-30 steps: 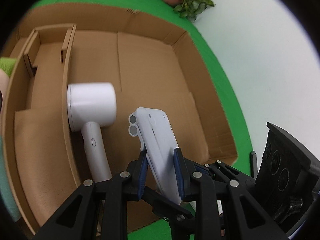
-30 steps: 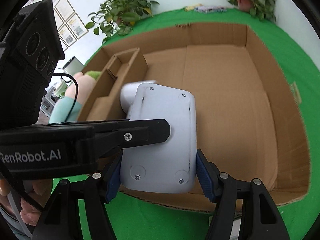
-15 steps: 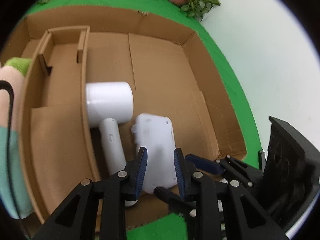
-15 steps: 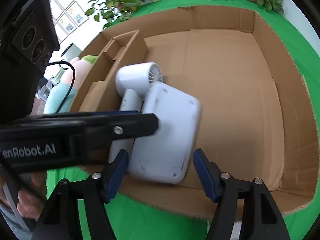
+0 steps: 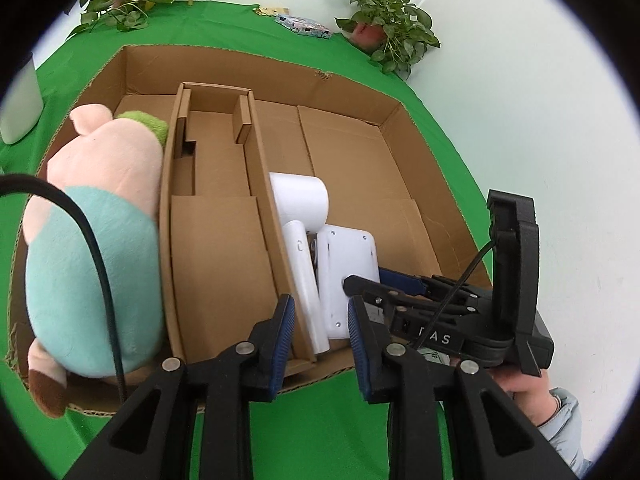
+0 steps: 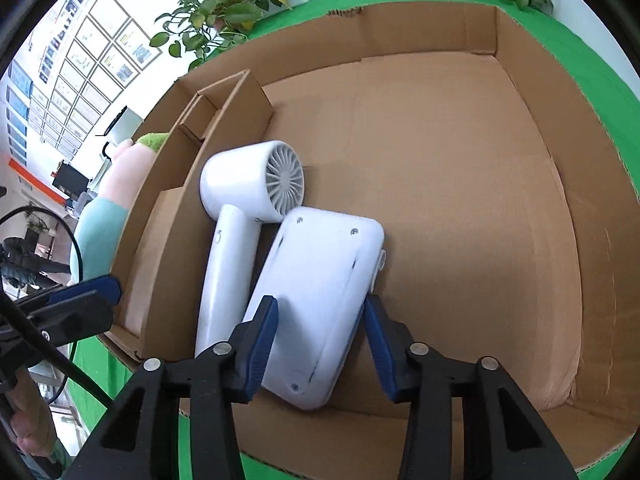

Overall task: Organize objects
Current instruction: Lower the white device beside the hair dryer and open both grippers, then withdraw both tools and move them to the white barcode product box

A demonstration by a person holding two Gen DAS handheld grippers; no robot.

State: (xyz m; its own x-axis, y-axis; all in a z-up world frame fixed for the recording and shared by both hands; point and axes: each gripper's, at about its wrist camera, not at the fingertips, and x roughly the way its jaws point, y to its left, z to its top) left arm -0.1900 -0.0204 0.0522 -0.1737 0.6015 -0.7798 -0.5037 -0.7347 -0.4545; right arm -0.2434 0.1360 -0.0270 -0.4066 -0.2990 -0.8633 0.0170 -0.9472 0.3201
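Formerly tilted white device (image 6: pixel 320 300) now flat, long axis beside hairdryer (image 6: pixel 244 216) handle.

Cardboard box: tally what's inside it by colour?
White: 2, hair dryer and flat device, side by side in the right section of the cardboard box
Pink and teal: 1, plush toy in the left section
Total: 3
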